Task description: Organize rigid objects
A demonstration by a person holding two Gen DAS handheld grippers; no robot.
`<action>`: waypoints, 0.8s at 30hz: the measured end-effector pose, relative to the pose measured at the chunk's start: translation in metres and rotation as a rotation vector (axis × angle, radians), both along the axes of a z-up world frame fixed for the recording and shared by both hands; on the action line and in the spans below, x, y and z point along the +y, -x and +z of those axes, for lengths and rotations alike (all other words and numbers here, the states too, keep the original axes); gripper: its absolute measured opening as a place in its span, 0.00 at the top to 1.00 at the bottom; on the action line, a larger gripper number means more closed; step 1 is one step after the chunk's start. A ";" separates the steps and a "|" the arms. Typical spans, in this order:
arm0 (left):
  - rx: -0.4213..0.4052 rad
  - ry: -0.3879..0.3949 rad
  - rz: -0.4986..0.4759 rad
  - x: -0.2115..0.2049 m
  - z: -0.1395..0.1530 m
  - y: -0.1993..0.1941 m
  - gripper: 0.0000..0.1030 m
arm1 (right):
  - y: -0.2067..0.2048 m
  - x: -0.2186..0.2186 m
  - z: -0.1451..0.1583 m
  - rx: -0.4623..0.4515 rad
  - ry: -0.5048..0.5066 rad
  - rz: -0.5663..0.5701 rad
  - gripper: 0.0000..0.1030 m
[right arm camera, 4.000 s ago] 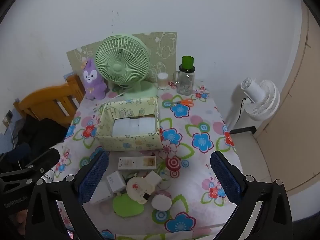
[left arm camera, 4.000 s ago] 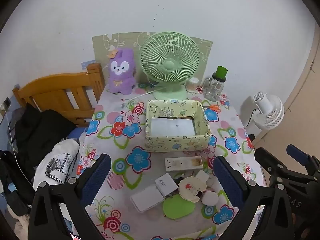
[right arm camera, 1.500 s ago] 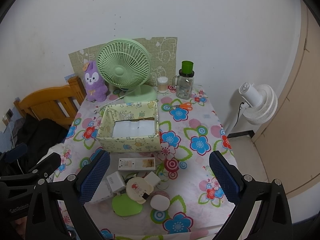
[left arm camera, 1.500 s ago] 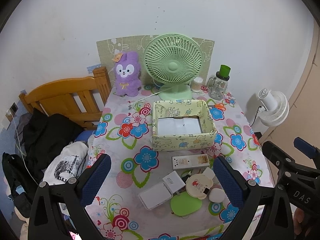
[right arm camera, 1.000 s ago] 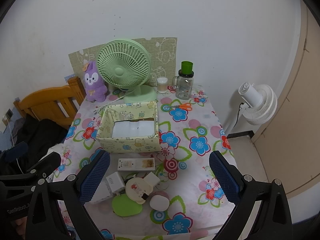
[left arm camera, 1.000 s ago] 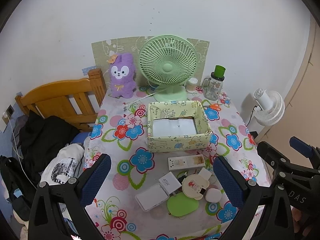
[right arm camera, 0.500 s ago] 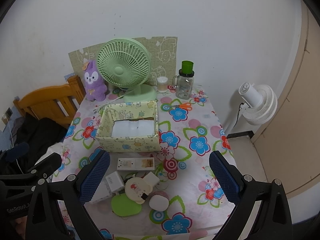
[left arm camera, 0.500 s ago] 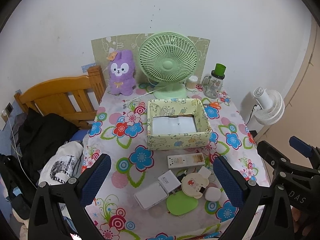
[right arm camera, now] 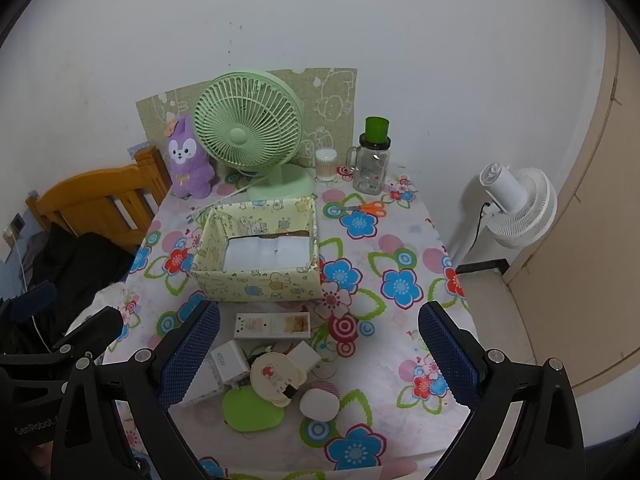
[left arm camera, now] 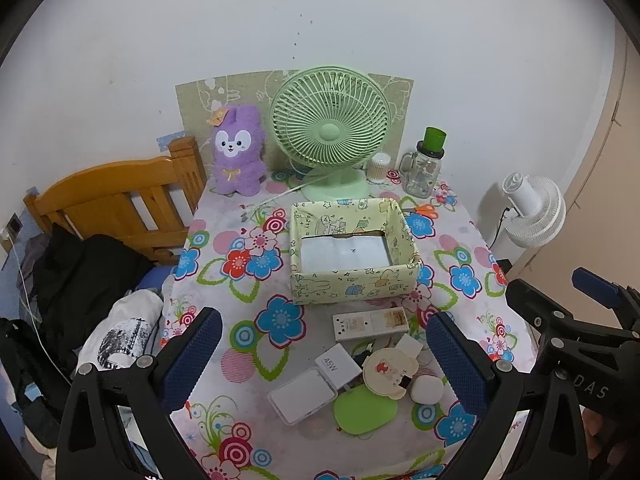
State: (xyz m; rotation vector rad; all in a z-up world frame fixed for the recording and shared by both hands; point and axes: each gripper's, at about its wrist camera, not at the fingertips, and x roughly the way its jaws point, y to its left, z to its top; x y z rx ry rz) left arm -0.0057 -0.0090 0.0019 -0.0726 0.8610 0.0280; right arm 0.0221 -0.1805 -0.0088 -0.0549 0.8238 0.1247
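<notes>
A yellow-green patterned box (left arm camera: pixel 352 284) (right arm camera: pixel 256 276) stands open on the floral table, white inside. In front of it lies a cluster: a long white remote-like case (left arm camera: pixel 370 323) (right arm camera: pixel 272 326), a white charger block (left arm camera: pixel 334 367) (right arm camera: pixel 226 362), a flat white box (left arm camera: pixel 302 394), a green oval lid (left arm camera: pixel 365 408) (right arm camera: pixel 252 407), a round cream item (left arm camera: pixel 390 370) (right arm camera: pixel 274 376) and a white round puck (left arm camera: pixel 427 389) (right arm camera: pixel 319 402). My left gripper (left arm camera: pixel 320 360) and right gripper (right arm camera: pixel 318 356) both hover open above the cluster, holding nothing.
A green desk fan (left arm camera: pixel 330 132), purple plush (left arm camera: pixel 238 152), glass jar with green cap (left arm camera: pixel 426 162), small cup (left arm camera: pixel 378 168) and orange scissors (left arm camera: pixel 424 210) sit behind the box. A wooden bed frame (left arm camera: pixel 116 200) with clothes lies left; a white floor fan (left arm camera: pixel 532 216) stands right.
Both views have drifted slightly over the table; nothing on it has moved and both grippers stay open.
</notes>
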 end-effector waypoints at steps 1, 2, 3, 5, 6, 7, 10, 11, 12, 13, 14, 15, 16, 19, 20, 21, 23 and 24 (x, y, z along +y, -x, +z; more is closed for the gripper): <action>0.001 0.003 -0.001 0.001 -0.001 -0.001 0.00 | -0.001 0.000 -0.001 -0.001 0.001 0.002 0.02; 0.004 0.008 -0.001 0.001 -0.003 -0.002 0.00 | -0.002 0.001 -0.002 -0.001 0.004 0.003 0.02; 0.007 0.012 -0.003 0.001 -0.005 -0.004 0.00 | -0.003 0.002 -0.004 0.000 0.007 0.006 0.02; 0.023 0.016 -0.008 0.002 -0.010 -0.007 0.00 | -0.006 0.003 -0.007 0.003 0.010 0.010 0.02; 0.030 0.016 -0.009 0.002 -0.012 -0.008 0.00 | -0.007 0.004 -0.010 0.004 0.012 0.013 0.02; 0.039 0.015 -0.010 0.003 -0.016 -0.010 0.00 | -0.009 0.005 -0.013 0.006 0.014 0.016 0.02; 0.061 0.006 -0.018 0.004 -0.030 -0.017 0.00 | -0.013 0.006 -0.025 0.014 0.017 0.023 0.02; 0.070 0.001 -0.018 0.004 -0.035 -0.019 0.00 | -0.015 0.006 -0.028 0.017 0.017 0.026 0.02; 0.075 -0.002 -0.021 0.005 -0.041 -0.021 0.00 | -0.017 0.006 -0.034 0.022 0.015 0.029 0.02; 0.079 -0.005 -0.024 0.005 -0.045 -0.023 0.00 | -0.018 0.006 -0.037 0.024 0.014 0.030 0.02; 0.083 -0.009 -0.028 0.006 -0.051 -0.025 0.00 | -0.020 0.006 -0.043 0.027 0.013 0.031 0.02; 0.086 -0.013 -0.032 0.006 -0.057 -0.027 0.00 | -0.022 0.006 -0.047 0.029 0.013 0.032 0.02; 0.088 -0.016 -0.034 0.007 -0.060 -0.027 0.00 | -0.024 0.006 -0.052 0.033 0.012 0.034 0.02; 0.097 -0.028 -0.050 0.006 -0.073 -0.030 0.00 | -0.029 0.008 -0.065 0.051 0.017 0.036 0.02; 0.101 -0.031 -0.058 0.006 -0.079 -0.032 0.00 | -0.031 0.009 -0.070 0.053 0.018 0.038 0.02; 0.108 -0.037 -0.064 0.006 -0.083 -0.033 0.00 | -0.032 0.009 -0.074 0.057 0.021 0.039 0.02; 0.125 -0.045 -0.071 0.006 -0.092 -0.036 0.00 | -0.034 0.009 -0.083 0.069 0.024 0.040 0.02; 0.132 -0.044 -0.074 0.006 -0.095 -0.036 0.00 | -0.035 0.009 -0.087 0.075 0.025 0.040 0.02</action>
